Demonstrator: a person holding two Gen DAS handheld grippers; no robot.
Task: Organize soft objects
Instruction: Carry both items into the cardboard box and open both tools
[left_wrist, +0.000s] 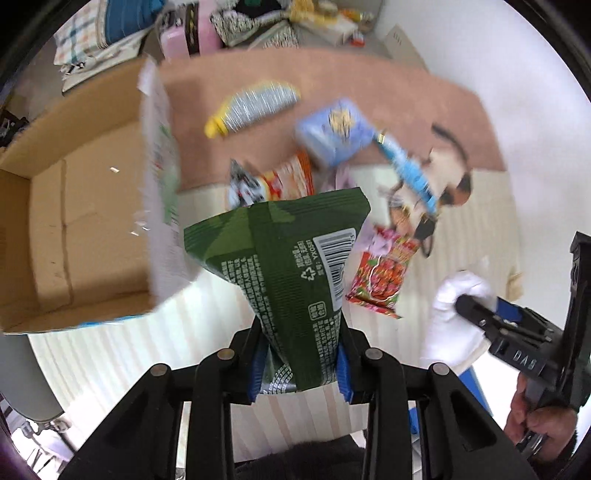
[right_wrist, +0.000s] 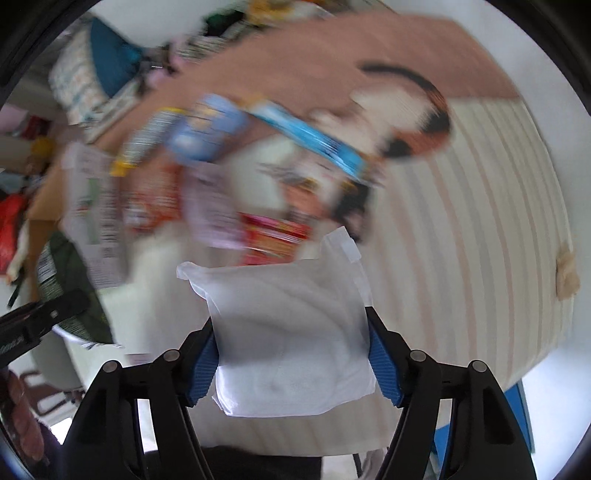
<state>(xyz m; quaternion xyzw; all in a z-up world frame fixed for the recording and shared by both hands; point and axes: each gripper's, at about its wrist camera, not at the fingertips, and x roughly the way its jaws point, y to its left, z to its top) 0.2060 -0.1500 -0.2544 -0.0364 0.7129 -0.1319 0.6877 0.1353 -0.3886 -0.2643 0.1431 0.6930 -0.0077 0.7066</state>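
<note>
My left gripper (left_wrist: 301, 373) is shut on a green snack bag (left_wrist: 288, 266), held up above the striped cloth (left_wrist: 221, 369), just right of the open cardboard box (left_wrist: 74, 221). My right gripper (right_wrist: 291, 354) is shut on a white soft packet (right_wrist: 288, 332), held above the striped cloth (right_wrist: 461, 258). The right gripper also shows at the right of the left wrist view, with the white packet (left_wrist: 458, 314). The left gripper's finger and green bag (right_wrist: 70, 295) show at the left of the right wrist view.
Several snack packets lie in a pile: a red one (left_wrist: 380, 277), a blue pouch (left_wrist: 332, 133), a silver-yellow one (left_wrist: 251, 107), a long blue one (left_wrist: 406, 170). A cat-face cushion (left_wrist: 447, 173) lies by them. A white-green packet (left_wrist: 162, 184) stands at the box's edge. Clutter sits beyond the pink mat (left_wrist: 332, 74).
</note>
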